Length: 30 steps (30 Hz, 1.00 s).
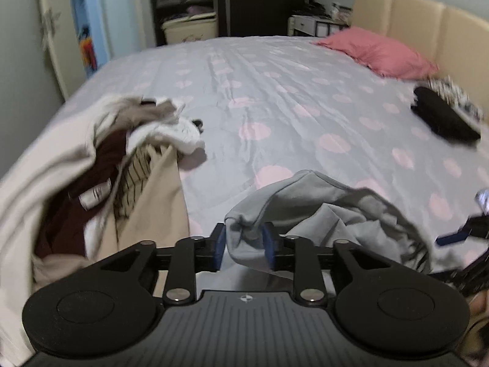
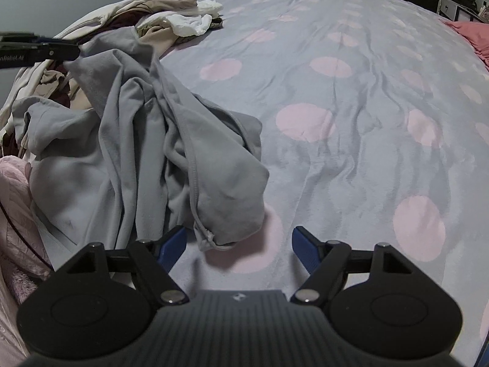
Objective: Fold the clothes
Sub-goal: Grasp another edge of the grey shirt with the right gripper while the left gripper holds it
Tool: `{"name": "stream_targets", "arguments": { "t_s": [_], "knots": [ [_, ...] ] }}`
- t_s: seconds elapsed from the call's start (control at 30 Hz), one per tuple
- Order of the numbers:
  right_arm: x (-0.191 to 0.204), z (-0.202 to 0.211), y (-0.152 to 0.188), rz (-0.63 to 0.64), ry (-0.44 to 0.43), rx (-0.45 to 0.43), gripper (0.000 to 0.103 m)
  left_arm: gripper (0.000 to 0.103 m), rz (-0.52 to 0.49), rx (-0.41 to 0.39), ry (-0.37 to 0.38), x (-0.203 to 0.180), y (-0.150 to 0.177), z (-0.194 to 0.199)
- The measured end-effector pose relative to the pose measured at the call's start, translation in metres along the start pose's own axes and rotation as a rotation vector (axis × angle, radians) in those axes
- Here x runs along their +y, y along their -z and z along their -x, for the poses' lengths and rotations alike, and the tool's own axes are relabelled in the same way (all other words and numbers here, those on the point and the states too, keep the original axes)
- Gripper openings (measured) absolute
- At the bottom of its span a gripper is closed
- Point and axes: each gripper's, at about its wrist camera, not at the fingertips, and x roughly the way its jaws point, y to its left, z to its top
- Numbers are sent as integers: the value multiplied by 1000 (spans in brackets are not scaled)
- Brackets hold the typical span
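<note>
My left gripper (image 1: 244, 240) is shut on a bunched edge of a grey garment (image 1: 330, 217) and holds it lifted above the bed. In the right wrist view the same grey garment (image 2: 146, 153) hangs crumpled from the left gripper (image 2: 73, 50) at upper left, its lower part resting on the bed. My right gripper (image 2: 240, 246) is open and empty, just in front of the garment's lower hem, above the sheet. The right gripper (image 1: 452, 235) also shows at the right edge of the left wrist view.
The bed has a grey sheet with pink dots (image 1: 275, 98). A pile of beige, white and maroon clothes (image 1: 101, 165) lies at its left side, also in the right wrist view (image 2: 159, 12). A pink pillow (image 1: 379, 50), a black garment (image 1: 443, 116) and a beige headboard (image 1: 428, 15) are at the right.
</note>
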Motion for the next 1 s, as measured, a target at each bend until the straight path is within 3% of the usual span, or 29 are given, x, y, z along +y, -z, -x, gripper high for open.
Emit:
{"name": "stream_targets", "arguments": {
  "t_s": [0.1,0.2,0.3,0.6,0.67,0.73,0.8,1.0],
  "knots": [
    [-1,-3,-2,-2,-4,6,79,37,-181,-26,-74,-23,0,0],
    [-2,-5,-2,-5,-6,10,79,37,-348,-14,-167,-44,2,-14],
    [-3,-6,-1,-6,-5,14,79,37,-425,17,-197,-52,2,-31],
    [-4,-12,-1,-2,-19,25,79,36,-360,161,-86,-28,-15,-85],
    [-5,-12,-1,-1,-23,25,79,30,-347,191,-70,-23,-13,-97],
    [-4,-11,-1,4,-23,24,79,11,-331,207,-61,-20,-10,-102],
    [-4,-10,1,12,-22,20,79,1,-317,207,-59,-18,-10,-103],
    [0,-5,7,-27,-51,5,78,0,-163,83,-78,-6,-25,-74]
  ]
}}
